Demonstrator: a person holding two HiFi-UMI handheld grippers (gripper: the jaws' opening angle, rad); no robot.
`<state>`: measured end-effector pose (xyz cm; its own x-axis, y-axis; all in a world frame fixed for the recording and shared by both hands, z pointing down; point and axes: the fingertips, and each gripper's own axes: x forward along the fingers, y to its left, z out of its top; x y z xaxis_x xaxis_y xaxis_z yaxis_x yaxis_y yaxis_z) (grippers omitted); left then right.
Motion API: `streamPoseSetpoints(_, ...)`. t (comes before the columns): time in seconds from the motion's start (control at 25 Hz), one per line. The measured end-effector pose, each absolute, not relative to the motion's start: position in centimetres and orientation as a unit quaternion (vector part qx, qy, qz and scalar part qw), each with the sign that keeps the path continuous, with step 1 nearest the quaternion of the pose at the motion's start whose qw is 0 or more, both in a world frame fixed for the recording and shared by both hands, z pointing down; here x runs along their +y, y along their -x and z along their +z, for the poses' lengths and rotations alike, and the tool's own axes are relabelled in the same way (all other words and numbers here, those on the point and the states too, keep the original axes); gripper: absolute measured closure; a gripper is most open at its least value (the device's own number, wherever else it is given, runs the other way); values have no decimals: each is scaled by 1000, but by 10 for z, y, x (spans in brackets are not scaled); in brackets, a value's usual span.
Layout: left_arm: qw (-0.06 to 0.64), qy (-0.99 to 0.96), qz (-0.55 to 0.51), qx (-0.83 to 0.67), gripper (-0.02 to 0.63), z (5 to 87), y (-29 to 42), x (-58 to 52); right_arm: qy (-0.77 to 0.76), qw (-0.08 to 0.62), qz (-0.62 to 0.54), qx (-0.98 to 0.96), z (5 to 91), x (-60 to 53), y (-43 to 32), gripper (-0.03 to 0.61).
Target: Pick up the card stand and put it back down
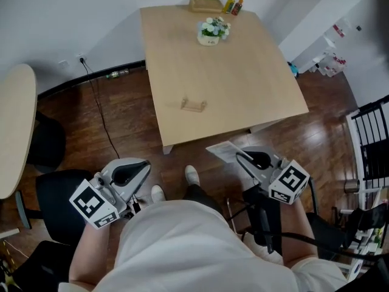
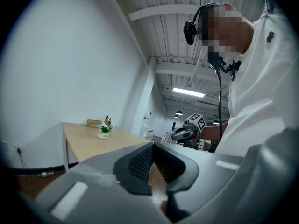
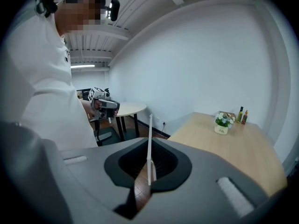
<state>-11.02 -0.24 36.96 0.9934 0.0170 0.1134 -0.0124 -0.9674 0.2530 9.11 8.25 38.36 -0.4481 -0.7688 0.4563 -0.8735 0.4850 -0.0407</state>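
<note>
1 card stand [image 1: 193, 105] sits on the table [image 1: 255, 84], long axis left-right; left gripper [image 1: 144, 165] closed and empty, right gripper [image 1: 239, 156] pinches a white card [image 1: 220, 149].

The person holds both grippers low in front of the torso, one at each side, well apart; the left forearm [image 1: 90, 253] and the right forearm [image 1: 307, 271] reach forward; the left gripper [image 1: 143, 164] points nearly level, jaws together with nothing between them; the right gripper [image 1: 239, 156] tilts somewhat downward, jaws clamped on a thin white card [image 1: 222, 150] standing edge-on between them.
</note>
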Motion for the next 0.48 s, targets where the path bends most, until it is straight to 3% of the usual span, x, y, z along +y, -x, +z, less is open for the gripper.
streamPoseSetpoints(0.48, 134, -987, 47, -75, 611, 362, 95, -12, -415, 210, 101, -879, 379, -6, -132, 558)
